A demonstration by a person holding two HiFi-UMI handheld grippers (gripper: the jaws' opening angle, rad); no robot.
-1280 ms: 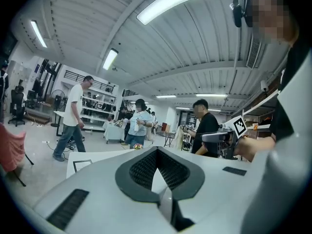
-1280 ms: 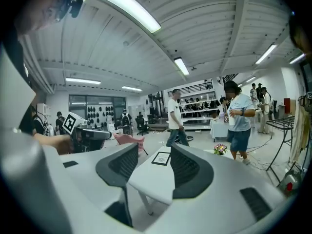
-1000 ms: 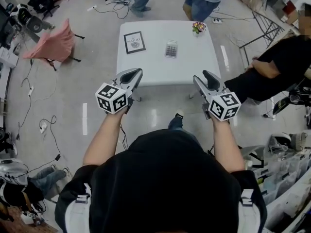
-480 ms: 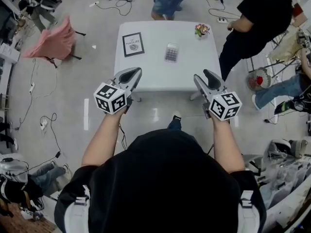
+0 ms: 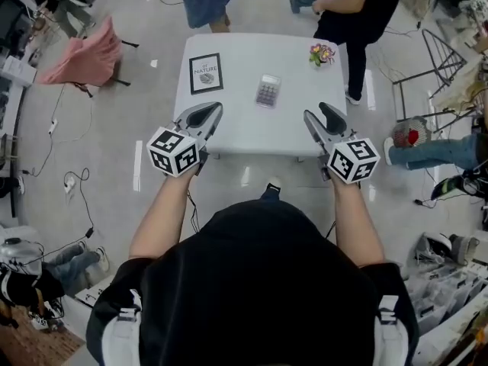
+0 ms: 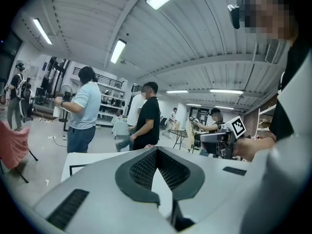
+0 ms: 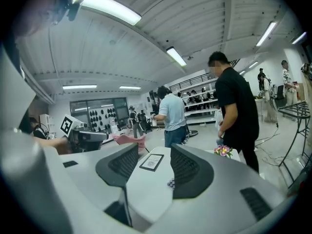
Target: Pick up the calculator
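Note:
The grey calculator [image 5: 268, 91] lies flat near the middle of the white table [image 5: 240, 132]. Both grippers hover over the table's near edge, well short of the calculator. My left gripper [image 5: 207, 113] is at the near left, its jaw tips meeting with nothing between them [image 6: 156, 151]. At the near right, my right gripper [image 5: 323, 117] holds its jaws apart and empty [image 7: 154, 151]. In the right gripper view a corner of the calculator [image 7: 170, 183] shows low between the jaws.
A black-framed picture [image 5: 205, 72] lies at the table's far left, and a small bunch of flowers [image 5: 322, 53] at its far right. Two people [image 5: 358, 10] stand at the far side. A pink-draped chair [image 5: 84, 56] and floor cables are to the left.
The table has come slightly nearer, so both grippers now reach over its near edge. The bystanders have shifted around the far side. Jaw states look unchanged.

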